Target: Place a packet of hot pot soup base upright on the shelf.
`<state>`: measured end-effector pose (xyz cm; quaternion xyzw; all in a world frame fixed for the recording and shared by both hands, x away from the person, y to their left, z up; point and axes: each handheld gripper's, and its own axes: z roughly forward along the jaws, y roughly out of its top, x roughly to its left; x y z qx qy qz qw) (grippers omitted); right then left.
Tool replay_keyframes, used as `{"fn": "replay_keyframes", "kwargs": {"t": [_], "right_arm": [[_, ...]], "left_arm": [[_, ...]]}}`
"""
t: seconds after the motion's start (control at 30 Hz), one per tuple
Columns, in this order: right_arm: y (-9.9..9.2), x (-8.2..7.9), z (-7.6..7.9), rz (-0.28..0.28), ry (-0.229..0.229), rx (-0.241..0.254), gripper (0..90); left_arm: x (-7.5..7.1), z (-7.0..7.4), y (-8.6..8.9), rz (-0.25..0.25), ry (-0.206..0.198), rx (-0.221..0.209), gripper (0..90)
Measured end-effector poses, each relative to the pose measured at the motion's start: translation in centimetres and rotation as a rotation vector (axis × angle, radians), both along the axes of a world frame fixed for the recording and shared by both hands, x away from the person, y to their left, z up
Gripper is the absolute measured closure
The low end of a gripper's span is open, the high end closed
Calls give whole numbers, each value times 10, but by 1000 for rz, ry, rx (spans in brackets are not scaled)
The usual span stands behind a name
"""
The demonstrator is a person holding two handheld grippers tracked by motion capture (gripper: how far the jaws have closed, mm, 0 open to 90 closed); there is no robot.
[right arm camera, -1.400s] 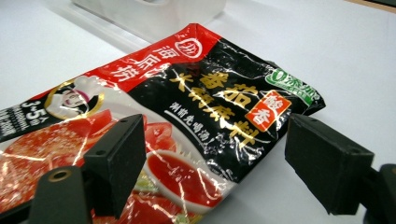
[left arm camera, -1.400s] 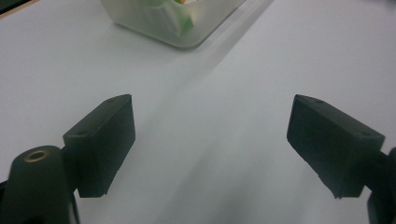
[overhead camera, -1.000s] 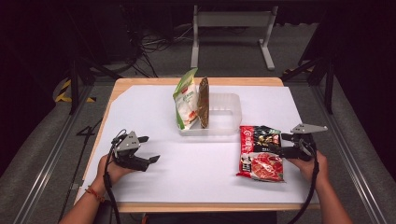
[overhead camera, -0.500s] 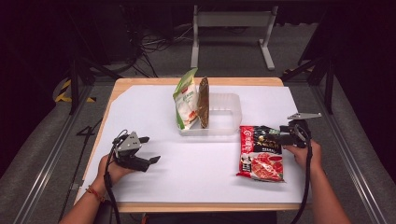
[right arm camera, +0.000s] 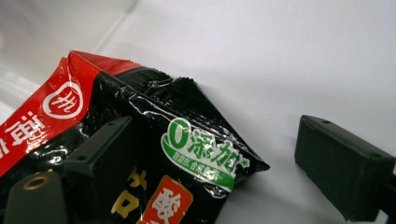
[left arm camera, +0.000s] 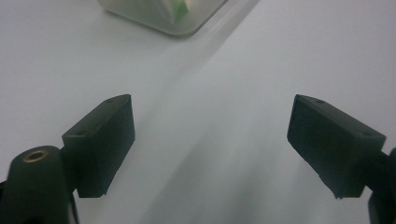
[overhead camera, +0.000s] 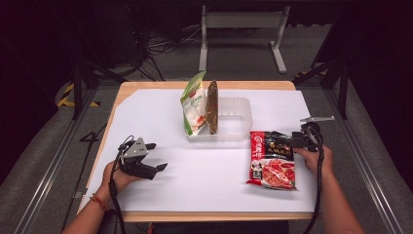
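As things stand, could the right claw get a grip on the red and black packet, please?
Probably yes. The right claw stands open at the red and black packet, with the packet's corner between its jaws and bare white table cover around it, so nothing blocks it.

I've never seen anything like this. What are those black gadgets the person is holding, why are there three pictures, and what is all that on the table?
There is no machine here: a person holds a hand-held gripper in each hand, a tool with two black jaws. The high view looks down on the table from above. The other two pictures come from small cameras riding on the tools, looking along their jaws.

On the white surface stands a clear plastic tray with a green and white packet and a brown packet upright at its left end. A red and black packet lies flat beside the tray.

The left hand-held gripper rests open over bare table. The right hand-held gripper is open too; its jaws have just been opening, with a corner of the red and black packet between them, not pinched.
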<state>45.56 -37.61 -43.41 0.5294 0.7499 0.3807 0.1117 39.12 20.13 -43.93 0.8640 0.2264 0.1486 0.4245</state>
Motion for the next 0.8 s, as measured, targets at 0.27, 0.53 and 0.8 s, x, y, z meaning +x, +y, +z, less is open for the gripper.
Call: {"fn": "replay_keyframes", "kwargs": {"t": [0.27,0.53,0.8], "right_arm": [[9,1,-1,32,1,41,273],[3,0,-2,29,19,94,504],[-5,-2,-3,28,24,163,664]], "left_arm": [[0,-1,-1,-4,8,9,155],[1,-2,-3,-9,11,18,156],[2,-2,-2,-7,18,23,156]]}}
